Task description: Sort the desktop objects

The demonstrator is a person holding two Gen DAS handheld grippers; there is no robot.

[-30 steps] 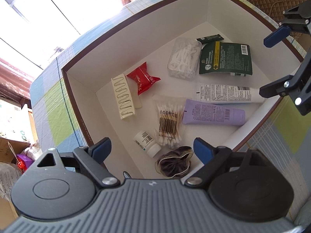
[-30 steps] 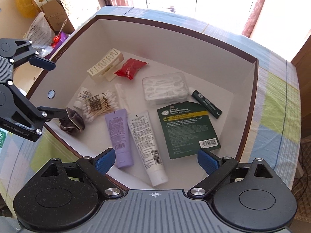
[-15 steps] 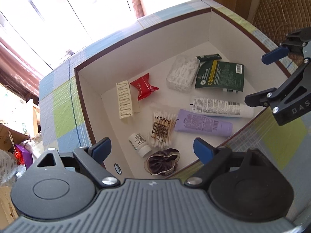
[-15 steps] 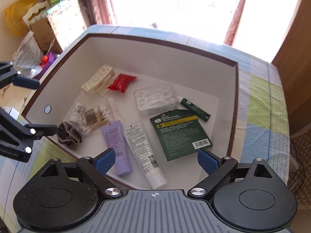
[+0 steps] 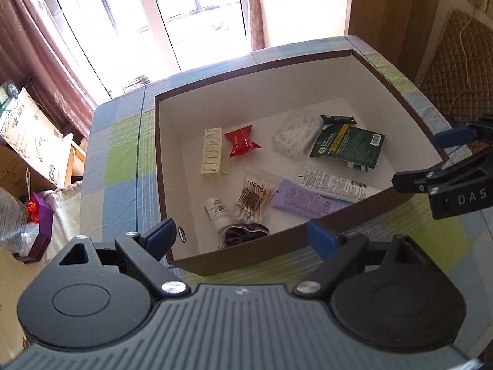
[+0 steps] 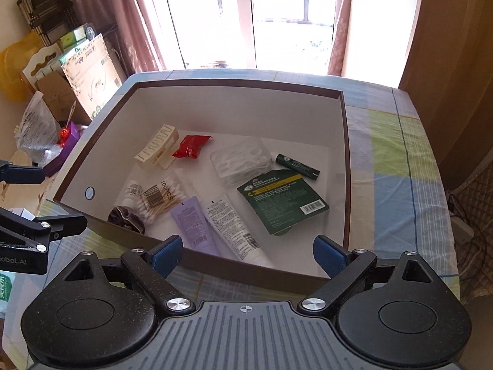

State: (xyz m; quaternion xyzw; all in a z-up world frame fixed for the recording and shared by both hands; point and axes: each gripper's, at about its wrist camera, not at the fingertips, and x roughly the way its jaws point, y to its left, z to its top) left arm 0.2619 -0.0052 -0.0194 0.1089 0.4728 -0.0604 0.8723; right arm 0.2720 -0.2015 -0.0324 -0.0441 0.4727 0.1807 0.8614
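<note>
brown-rimmed box [image 6: 344,166] holds every item, so we hover both grippers, left [image 5: 243,234] and right [image 6: 248,252], spread empty.

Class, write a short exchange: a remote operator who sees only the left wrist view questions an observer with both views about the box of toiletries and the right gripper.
Operator: Behind the green sachet I see only a short bit of the slim dark tube. Is there more?
Observer: Yes. The right wrist view shows its full length, beside the clear floss box.
Operator: Is the right gripper carrying anything?
Observer: No. Its fingers stand apart with nothing between them, over the near wall of the box.
</note>
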